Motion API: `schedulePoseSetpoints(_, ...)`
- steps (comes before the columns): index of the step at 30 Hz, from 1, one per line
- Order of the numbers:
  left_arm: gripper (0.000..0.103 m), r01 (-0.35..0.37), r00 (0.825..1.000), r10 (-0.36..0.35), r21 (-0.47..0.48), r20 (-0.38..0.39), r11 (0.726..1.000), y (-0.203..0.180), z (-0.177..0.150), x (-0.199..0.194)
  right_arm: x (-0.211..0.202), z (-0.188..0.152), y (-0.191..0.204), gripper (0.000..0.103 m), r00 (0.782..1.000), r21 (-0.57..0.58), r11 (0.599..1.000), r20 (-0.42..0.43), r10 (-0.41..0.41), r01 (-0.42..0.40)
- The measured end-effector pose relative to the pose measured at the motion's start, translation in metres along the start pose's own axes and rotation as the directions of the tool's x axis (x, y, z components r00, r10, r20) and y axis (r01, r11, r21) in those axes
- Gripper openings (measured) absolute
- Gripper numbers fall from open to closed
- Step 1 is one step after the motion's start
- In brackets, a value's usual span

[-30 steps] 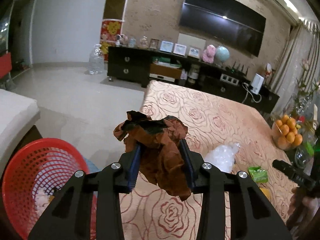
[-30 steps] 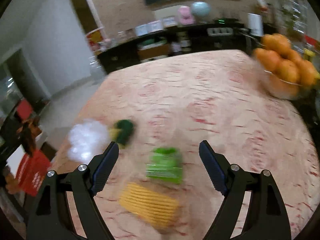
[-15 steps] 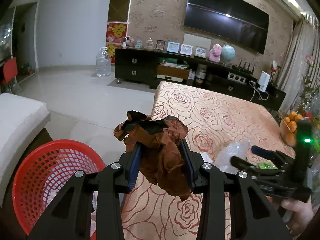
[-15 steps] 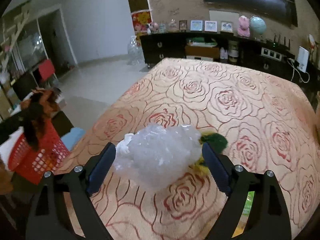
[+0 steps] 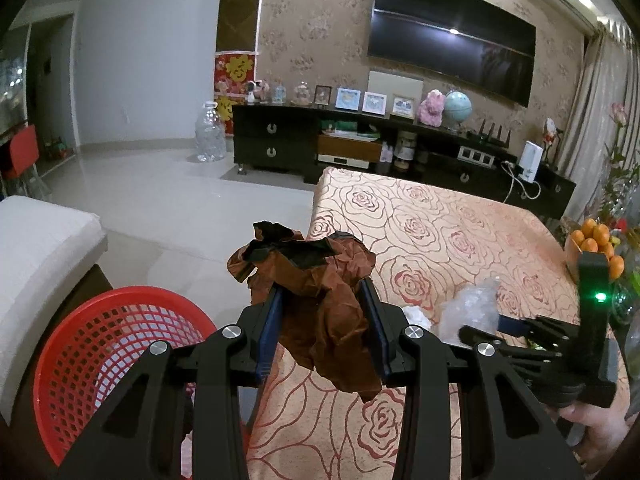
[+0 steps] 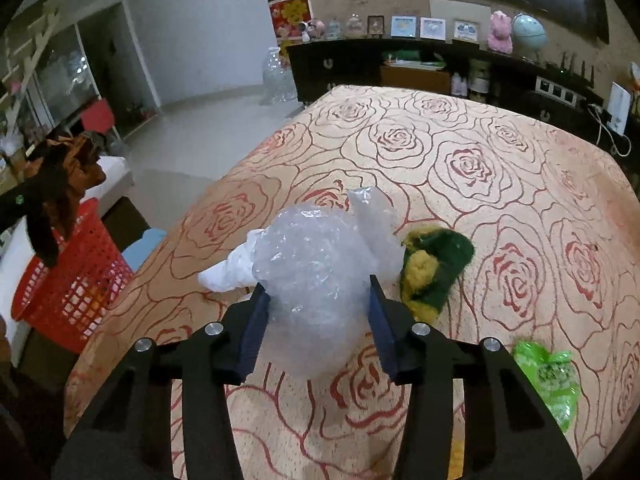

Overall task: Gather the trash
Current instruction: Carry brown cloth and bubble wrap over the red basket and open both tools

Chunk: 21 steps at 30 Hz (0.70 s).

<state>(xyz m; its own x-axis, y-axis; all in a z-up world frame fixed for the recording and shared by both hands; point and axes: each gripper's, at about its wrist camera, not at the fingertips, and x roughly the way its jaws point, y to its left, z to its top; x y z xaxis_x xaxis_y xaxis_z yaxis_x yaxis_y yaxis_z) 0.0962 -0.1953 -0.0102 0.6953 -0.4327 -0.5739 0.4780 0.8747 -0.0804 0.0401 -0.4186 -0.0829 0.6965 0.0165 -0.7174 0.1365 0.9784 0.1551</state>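
My left gripper (image 5: 320, 292) is shut on a crumpled brown paper wad (image 5: 316, 264), held in the air at the table's left edge, above and to the right of the red mesh basket (image 5: 120, 344). The right wrist view shows that brown paper (image 6: 64, 176) over the red basket (image 6: 72, 292) at far left. My right gripper (image 6: 318, 300) is closing its jaws on a clear plastic wad (image 6: 316, 248) that rests on the rose-patterned table (image 6: 440, 140). Both pads touch the wad's sides.
A white tissue (image 6: 224, 272) lies against the plastic's left. A green and yellow wad (image 6: 432, 264) and a green wrapper (image 6: 548, 376) lie to its right. A bowl of oranges (image 5: 596, 244) stands at the table's right edge. A white sofa (image 5: 36, 248) is behind the basket.
My right gripper swung left from the green wrapper to the clear plastic wad and narrowed its jaws onto it. The left gripper kept the brown paper and barely moved.
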Motion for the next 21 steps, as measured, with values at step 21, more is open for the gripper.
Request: schedulePoseSetpoints(21, 0.036, -0.095, 0.99, 0.094, 0.003, 0.108, 0.995, 0.009, 0.0, -0.04, -0.076, 0.006, 0.003, 0.046, 0.989, 0.033, 0.999, 0.142, -0.043, 0.039)
